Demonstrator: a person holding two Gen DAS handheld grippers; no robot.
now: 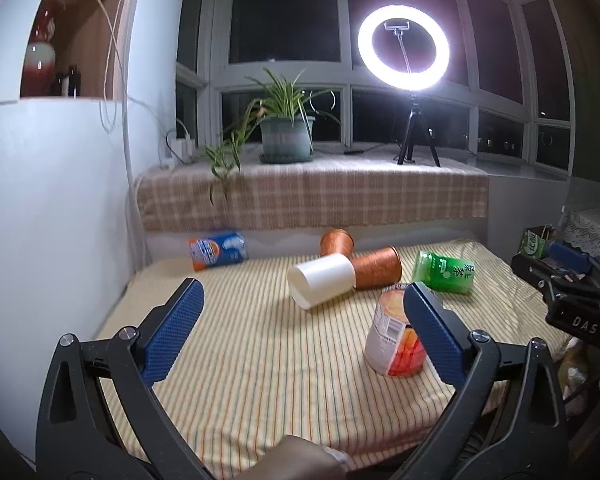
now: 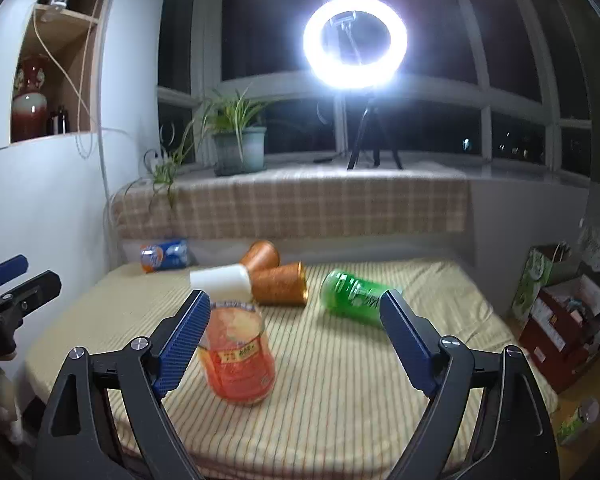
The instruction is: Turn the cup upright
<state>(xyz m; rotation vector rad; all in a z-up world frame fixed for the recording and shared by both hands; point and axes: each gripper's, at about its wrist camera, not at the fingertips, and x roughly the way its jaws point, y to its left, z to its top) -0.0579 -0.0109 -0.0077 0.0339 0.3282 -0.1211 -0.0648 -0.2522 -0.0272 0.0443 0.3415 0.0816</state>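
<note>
1. Orange-labelled cup [image 2: 238, 354]: stands tilted on the striped bed cover [image 2: 340, 380], near the front of the bed; its top leans away from the camera in the right wrist view. In the left wrist view the same cup [image 1: 394, 338] sits partly behind one tool finger.
2. Right tool [image 2: 294, 338]: fingers spread wide, nothing between them; the left finger lies just beside the cup, and contact cannot be told.
3. Left tool [image 1: 300, 330]: fingers spread wide, holding nothing.
4. White cup [image 1: 322, 280]: lies on its side behind the orange-labelled cup, touching a copper cup [image 1: 376, 268] also on its side; a second copper cup [image 1: 336, 242] lies behind them.
5. Green cup [image 1: 444, 272]: lies on its side to the right.
6. Blue cup [image 1: 218, 250]: lies on its side at the back left.
7. Ring light [image 1: 404, 48] and potted plant [image 1: 286, 132]: stand on the window ledge.
</note>
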